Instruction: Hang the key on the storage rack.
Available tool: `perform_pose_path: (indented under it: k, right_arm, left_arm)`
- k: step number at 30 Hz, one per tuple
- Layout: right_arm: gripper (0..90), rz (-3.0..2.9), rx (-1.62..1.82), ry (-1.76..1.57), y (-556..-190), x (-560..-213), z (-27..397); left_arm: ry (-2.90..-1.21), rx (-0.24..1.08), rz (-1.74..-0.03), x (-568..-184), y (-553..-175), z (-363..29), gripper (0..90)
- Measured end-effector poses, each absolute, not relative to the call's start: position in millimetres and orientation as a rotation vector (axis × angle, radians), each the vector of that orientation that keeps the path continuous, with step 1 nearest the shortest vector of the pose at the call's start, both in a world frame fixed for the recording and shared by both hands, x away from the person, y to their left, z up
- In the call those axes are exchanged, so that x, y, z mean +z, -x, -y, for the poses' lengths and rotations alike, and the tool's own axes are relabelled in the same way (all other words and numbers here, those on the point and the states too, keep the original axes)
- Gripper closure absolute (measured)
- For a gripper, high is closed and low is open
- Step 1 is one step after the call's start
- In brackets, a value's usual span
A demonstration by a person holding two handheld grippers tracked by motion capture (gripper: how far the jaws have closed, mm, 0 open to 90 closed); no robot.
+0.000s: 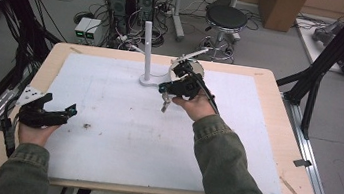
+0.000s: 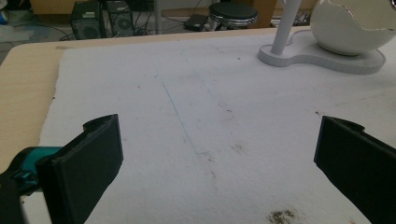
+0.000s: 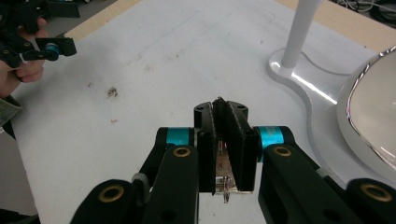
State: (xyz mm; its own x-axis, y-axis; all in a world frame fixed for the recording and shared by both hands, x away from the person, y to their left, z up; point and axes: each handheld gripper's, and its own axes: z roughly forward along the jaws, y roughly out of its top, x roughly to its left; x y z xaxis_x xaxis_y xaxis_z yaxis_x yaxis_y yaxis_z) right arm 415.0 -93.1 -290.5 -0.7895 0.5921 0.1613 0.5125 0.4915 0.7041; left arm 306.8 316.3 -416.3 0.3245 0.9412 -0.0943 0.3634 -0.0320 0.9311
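Overhead, the right hand-held gripper (image 1: 167, 89) hovers just beside the white stand (image 1: 148, 53) near the table's (image 1: 277, 121) far edge, clamped on a small metal piece (image 1: 164, 104) that hangs below it, while the left hand-held gripper (image 1: 70, 110) rests apart near the left edge. Along the left hand-held gripper's view, its jaws stand wide open over the bare white mat (image 2: 196, 112). In the right hand-held gripper's view the jaws pinch only the piece's (image 3: 225, 179) upper edge, so I judge it could slip out or swing against the stand's base (image 3: 308, 79).

Dim, even overhead light; soft shadows, slight glare on white dome (image 3: 373, 121), mild blur.
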Motion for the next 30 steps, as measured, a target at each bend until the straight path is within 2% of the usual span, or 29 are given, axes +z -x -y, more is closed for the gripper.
perform_pose_path:
  k: [30]
  right_arm:
    - [82.8,-2.639,1.232,-0.876,-440,-242,45]
  left_arm:
    - [-1.596,0.717,-1.209,-417,-308,-316,1.7]
